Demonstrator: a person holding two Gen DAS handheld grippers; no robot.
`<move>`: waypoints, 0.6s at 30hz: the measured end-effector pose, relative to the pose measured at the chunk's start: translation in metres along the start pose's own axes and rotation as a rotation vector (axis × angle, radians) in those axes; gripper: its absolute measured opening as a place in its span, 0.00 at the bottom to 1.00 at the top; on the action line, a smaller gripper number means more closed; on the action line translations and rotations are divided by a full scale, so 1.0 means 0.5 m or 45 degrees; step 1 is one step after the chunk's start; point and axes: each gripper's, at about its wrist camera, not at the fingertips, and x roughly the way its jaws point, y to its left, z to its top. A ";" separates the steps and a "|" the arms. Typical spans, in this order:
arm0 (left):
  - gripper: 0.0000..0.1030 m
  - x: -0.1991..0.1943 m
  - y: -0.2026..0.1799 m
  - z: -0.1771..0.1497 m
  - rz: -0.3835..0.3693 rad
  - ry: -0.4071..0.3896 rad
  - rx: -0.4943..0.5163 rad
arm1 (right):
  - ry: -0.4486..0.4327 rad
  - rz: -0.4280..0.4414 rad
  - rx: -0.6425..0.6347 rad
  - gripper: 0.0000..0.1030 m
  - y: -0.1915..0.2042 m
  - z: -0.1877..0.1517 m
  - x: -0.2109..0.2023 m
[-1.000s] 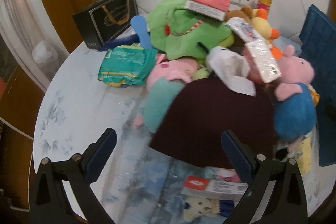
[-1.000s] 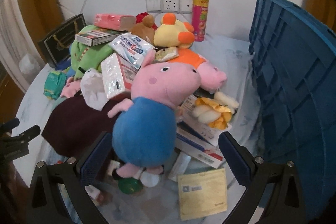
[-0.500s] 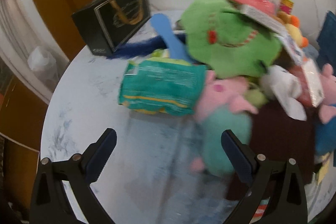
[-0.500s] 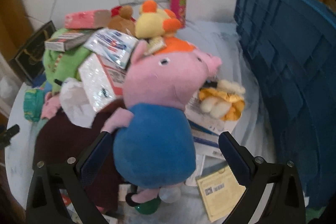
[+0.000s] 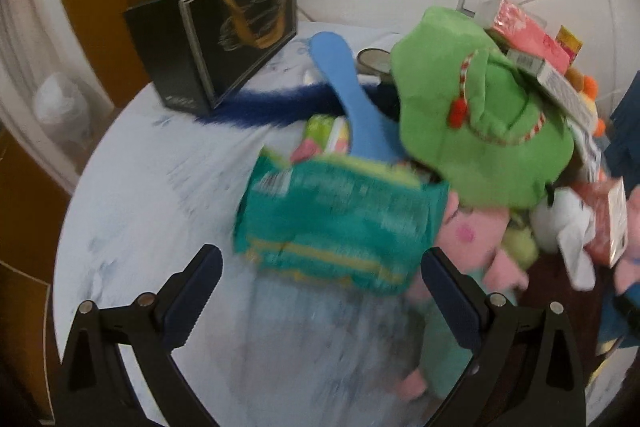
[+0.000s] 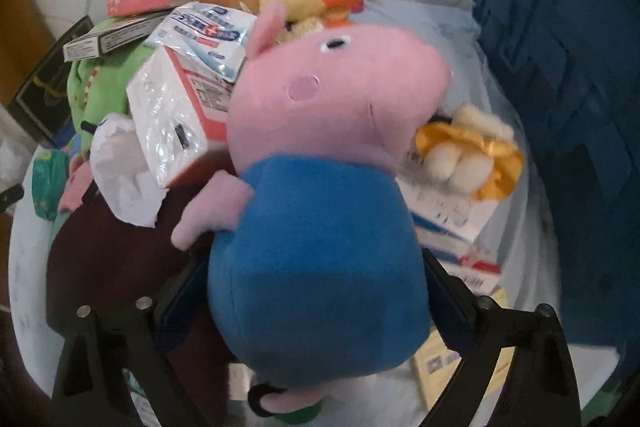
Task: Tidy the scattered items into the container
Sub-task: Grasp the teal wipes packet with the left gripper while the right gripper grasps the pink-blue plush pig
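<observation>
Right wrist view: the right tool (image 6: 312,311) is closing around the pig toy (image 6: 320,187); the left tool (image 5: 320,291) gapes above the green packet (image 5: 340,223).

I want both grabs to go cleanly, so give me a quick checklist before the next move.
1. Pig plush between the right hand-held gripper fingers, jaws closing: ok.
2. Pads pressing its blue body: cannot tell.
3. Blue crate close beside the pile: ok.
4. Crate's opening clear: cannot tell, only a wall shows.
5. Left hand-held gripper open, green pack ahead: ok.
6. Pack free of the blue paddle: not ok, overlapped.
</observation>
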 end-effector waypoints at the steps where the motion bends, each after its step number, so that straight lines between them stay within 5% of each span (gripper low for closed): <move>1: 0.98 0.010 -0.004 0.014 -0.002 0.013 -0.002 | 0.001 -0.006 0.020 0.94 0.001 -0.003 0.001; 11: 0.98 0.139 -0.026 0.078 0.007 0.271 -0.187 | 0.007 -0.072 0.097 0.94 0.010 -0.013 -0.002; 16: 0.98 0.149 -0.022 0.058 -0.027 0.245 -0.155 | 0.059 -0.070 0.089 1.00 0.010 -0.017 0.024; 18: 0.78 0.145 -0.018 0.043 -0.071 0.241 -0.135 | 0.048 -0.068 0.090 1.00 0.013 -0.017 0.025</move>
